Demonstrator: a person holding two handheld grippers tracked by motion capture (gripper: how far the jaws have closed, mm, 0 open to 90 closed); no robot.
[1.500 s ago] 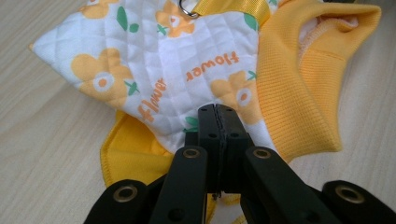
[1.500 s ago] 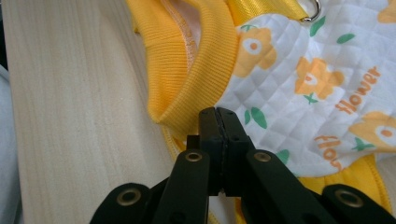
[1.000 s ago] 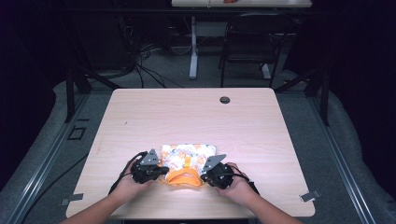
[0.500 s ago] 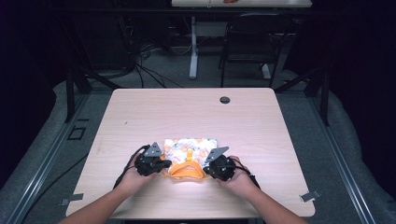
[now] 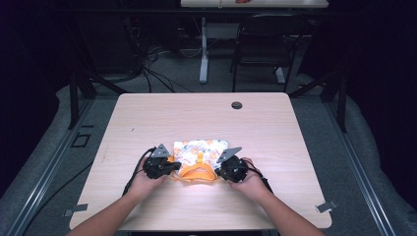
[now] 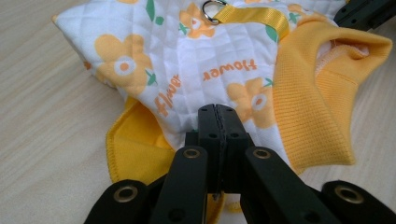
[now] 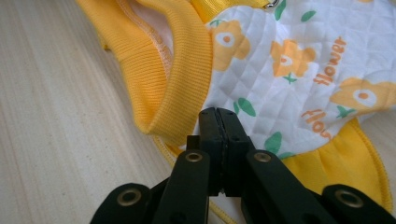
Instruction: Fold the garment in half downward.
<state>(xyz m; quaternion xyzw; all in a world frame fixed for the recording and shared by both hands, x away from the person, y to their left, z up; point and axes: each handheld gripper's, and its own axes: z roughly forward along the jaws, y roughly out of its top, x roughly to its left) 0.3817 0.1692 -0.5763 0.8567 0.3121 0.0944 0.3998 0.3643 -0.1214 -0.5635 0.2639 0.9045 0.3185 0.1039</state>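
Observation:
A small quilted garment point(image 5: 201, 149), white with orange flowers and the word "flower", lies flat near the table's front edge. It has an orange ribbed collar point(image 5: 198, 173) on the near side and a yellow strap with a metal ring point(image 6: 211, 9). My left gripper point(image 5: 171, 166) is shut on the garment's left edge; in the left gripper view the jaws point(image 6: 217, 111) meet on the fabric point(image 6: 187, 60). My right gripper point(image 5: 220, 169) is shut on its right edge, and its jaws point(image 7: 218, 113) pinch the quilted cloth point(image 7: 289, 70) beside the ribbed collar point(image 7: 177, 70).
The light wooden table point(image 5: 196, 110) has a round cable hole point(image 5: 236, 105) at the back. Behind it stand a dark chair point(image 5: 265, 44), another table's leg point(image 5: 203, 54) and loose cables on the floor. Black cables trail from both grippers toward the front edge.
Both hands have slid a little away from the front edge, and the garment has moved with them toward the table's middle. The jaws have stayed shut.

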